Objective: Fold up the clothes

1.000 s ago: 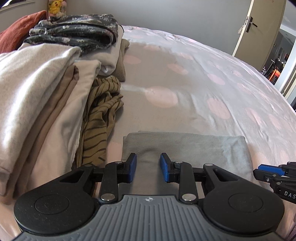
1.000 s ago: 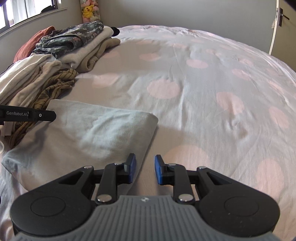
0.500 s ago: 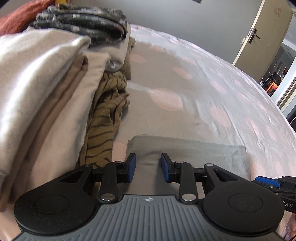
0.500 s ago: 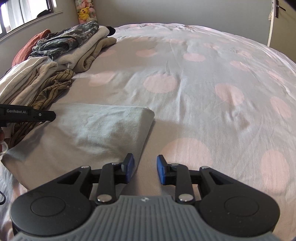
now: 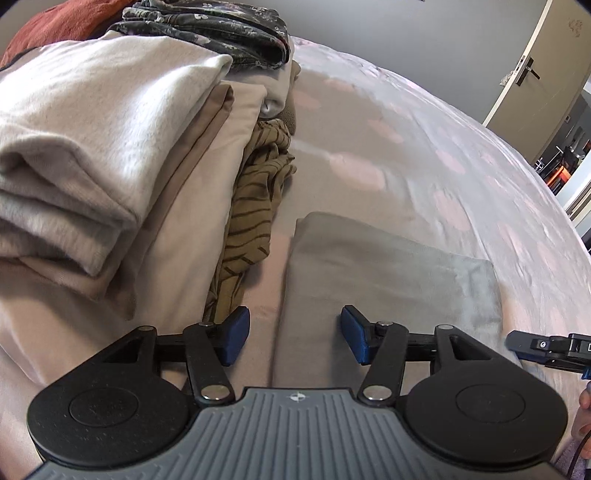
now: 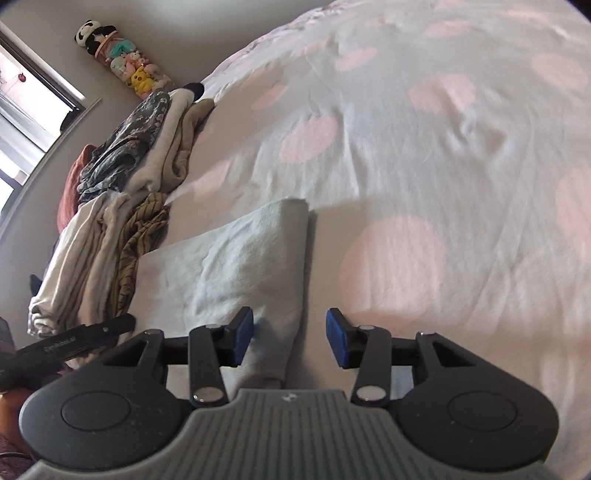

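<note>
The left gripper [image 5: 293, 339] has its blue-padded jaws spread wide with nothing between the pads; it is set low over the near left edge of the folded grey rectangle of soft cloth [image 5: 388, 273], one pad over the bedspread and the other over the cloth. The right gripper [image 6: 290, 339] is just as wide and also holds nothing, straddling the cloth's near right edge, left pad over the fabric and right pad over the spread.

The grey cloth lies flat on the pale bedspread with pink spots [image 6: 424, 155], already a tidy oblong with a plump fold along its right side. Just left of it sits a crumpled olive garment with dark stripes [image 5: 255, 206], and beyond that a stack of folded cream and beige garments [image 5: 110, 147], topped farther back by a dark floral garment [image 5: 221, 29].

By my reading, the scene fits two stages: the grippers closing in on the two near edges to take the cloth up for another fold or a move to the stack, or having just let it go after laying it down. If it is a grasp, each pair of pads should take every layer at its edge, both at matching depth, so the fold stays square; the left gripper should keep clear of the striped garment beside it.
</note>
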{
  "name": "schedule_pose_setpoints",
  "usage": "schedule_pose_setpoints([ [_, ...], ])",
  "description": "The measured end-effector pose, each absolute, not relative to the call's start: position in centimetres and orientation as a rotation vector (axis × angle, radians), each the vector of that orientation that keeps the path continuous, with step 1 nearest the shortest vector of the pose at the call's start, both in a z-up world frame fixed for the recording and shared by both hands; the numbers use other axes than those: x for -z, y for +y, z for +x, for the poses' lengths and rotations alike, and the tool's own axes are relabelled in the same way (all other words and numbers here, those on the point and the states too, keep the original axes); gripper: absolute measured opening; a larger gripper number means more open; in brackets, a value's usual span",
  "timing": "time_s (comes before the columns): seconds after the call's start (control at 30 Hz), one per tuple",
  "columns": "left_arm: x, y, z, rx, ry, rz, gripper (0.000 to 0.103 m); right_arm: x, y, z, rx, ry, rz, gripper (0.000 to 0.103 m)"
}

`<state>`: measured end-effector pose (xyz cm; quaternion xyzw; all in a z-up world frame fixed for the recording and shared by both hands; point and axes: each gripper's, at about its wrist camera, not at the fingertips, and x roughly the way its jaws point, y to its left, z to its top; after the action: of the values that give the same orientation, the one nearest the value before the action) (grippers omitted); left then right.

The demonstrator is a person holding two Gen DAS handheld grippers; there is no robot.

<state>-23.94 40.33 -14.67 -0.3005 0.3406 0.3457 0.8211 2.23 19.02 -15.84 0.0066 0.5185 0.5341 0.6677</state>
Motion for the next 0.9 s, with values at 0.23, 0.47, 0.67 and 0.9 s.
schedule_pose_setpoints([
  [0.23,15.5,40.4,-24.3,-0.727,0.707,-0.665,0.053,18.1,20.6,2.7,-1.238,1.274,0.134,0.047],
  [0.47,15.7,40.2,-24.3,-0.729,0.703,-0.659,0.053,18.1,20.2,3.0,-1.256,1.322,0.155,0.044],
  [0.67,15.8,40.1,-24.4,-0.734,0.697,-0.656,0.053,18.0,16.8,2.4,-1.283,1.405,0.151,0.037],
  [0.9,15.6,39.8,-24.1,-0.745,0.707,-0.643,0.053,16.2,14.2,-0.7,-1.316,1.311,-0.028,0.016],
])
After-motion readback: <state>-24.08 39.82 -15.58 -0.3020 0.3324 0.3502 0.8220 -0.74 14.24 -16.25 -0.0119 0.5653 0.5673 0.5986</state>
